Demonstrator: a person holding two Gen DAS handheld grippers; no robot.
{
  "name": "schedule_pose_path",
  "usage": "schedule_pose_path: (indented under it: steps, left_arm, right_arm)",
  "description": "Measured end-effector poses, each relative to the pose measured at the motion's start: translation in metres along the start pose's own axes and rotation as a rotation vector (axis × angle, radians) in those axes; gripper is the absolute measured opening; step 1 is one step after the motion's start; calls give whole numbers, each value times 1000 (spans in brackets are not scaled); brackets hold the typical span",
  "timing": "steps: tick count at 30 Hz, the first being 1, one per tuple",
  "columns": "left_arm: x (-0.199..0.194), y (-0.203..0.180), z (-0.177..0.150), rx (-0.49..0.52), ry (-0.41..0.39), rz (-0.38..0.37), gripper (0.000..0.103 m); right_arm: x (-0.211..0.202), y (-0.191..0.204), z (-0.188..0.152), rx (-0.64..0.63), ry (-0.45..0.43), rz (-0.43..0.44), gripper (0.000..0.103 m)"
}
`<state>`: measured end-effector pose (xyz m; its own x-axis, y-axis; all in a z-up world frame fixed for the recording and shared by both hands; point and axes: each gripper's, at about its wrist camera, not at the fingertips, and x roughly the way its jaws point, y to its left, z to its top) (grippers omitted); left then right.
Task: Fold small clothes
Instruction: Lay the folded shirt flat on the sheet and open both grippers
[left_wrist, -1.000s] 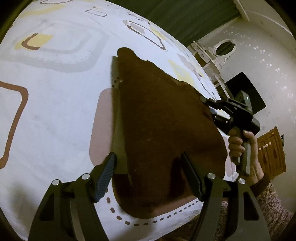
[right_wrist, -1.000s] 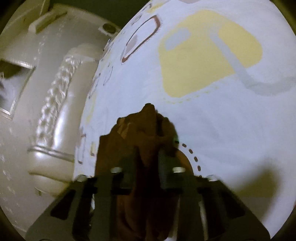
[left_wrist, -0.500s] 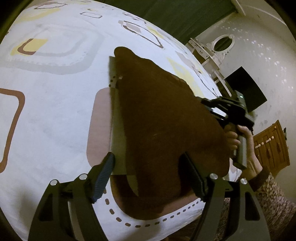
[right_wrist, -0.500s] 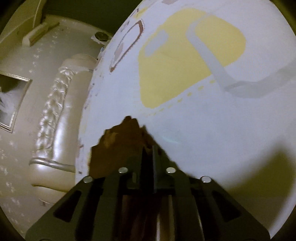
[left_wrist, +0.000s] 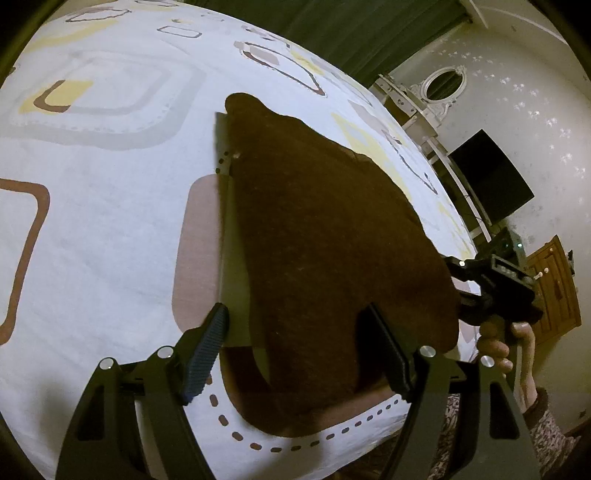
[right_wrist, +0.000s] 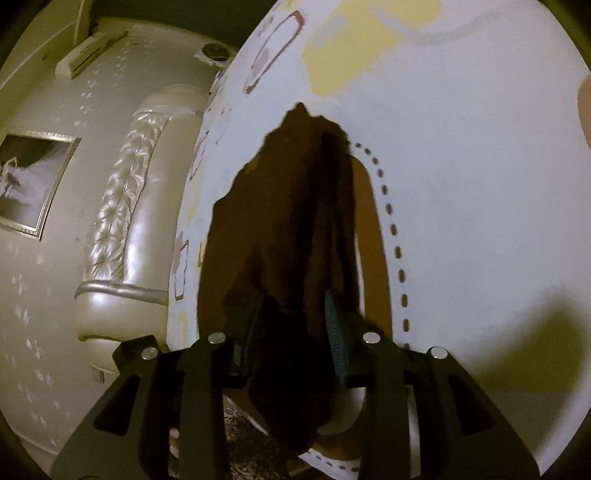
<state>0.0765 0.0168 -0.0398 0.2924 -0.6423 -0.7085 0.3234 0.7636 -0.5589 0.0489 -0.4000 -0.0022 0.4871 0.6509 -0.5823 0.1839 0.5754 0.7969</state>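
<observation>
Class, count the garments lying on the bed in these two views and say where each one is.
1. A brown garment lies on the patterned bedsheet, between the open left gripper and right gripper. Others may lie off-frame.

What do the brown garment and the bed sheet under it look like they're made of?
Brown garment: looks like a soft knit or fleece, matte and fuzzy, with ragged, napped edges in the right wrist view; exact fibre can't be told. Bed sheet: thin, smooth woven cloth, probably cotton, matte, with printed shapes and faint creases.
</observation>
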Motion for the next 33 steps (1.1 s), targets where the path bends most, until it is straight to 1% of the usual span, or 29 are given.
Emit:
schedule_pose_path:
  steps: [2, 5, 7, 11, 12, 13, 14, 16, 19, 23, 26, 28, 29, 33]
  left_arm:
    - [0, -1, 0, 3, 2, 2, 75]
    - [0, -1, 0, 14, 4, 8, 75]
    - [0, -2, 0, 18, 3, 10, 75]
    - [0, -3, -1, 24, 3, 13, 75]
    - [0, -3, -1, 24, 3, 12, 75]
    - [0, -2, -1, 23, 3, 11, 75]
    - [0, -2, 0, 22, 3, 10, 75]
    - [0, -2, 0, 22, 2, 8, 75]
    - [2, -3, 0, 22, 0, 11, 75]
    - [2, -6, -1, 26, 2, 16, 75]
    - [1, -8, -2, 26, 4, 25, 75]
    - [-1, -11, -4, 30, 6, 41, 75]
    - [-2, -13, -5, 34, 7, 52, 75]
    - [-6, -22, -11, 56, 4, 102, 76]
  right_arm:
    - [-1, -3, -2, 11, -7, 7, 32]
    - [1, -3, -3, -5, -8, -13, 29]
    - [1, -5, -3, -5, -13, -23, 25]
    - [-3, -12, -6, 3, -25, -36, 21]
    - [-5, -13, -6, 6, -33, -55, 21]
    - [-7, -15, -6, 3, -41, -109, 12]
    - [-8, -18, -6, -6, -37, -126, 10]
    - [-12, -22, -9, 9, -42, -111, 10]
    - [-19, -23, -14, -8, -46, -132, 10]
    - [-27, -26, -21, 9, -56, -138, 12]
    - [-31, -22, -29, 5, -70, -159, 17]
    - [-35, -15, -36, -17, -82, -184, 27]
    - [-36, -10, -39, -31, -90, -201, 30]
    - [-39, 13, -56, -106, -137, -303, 50]
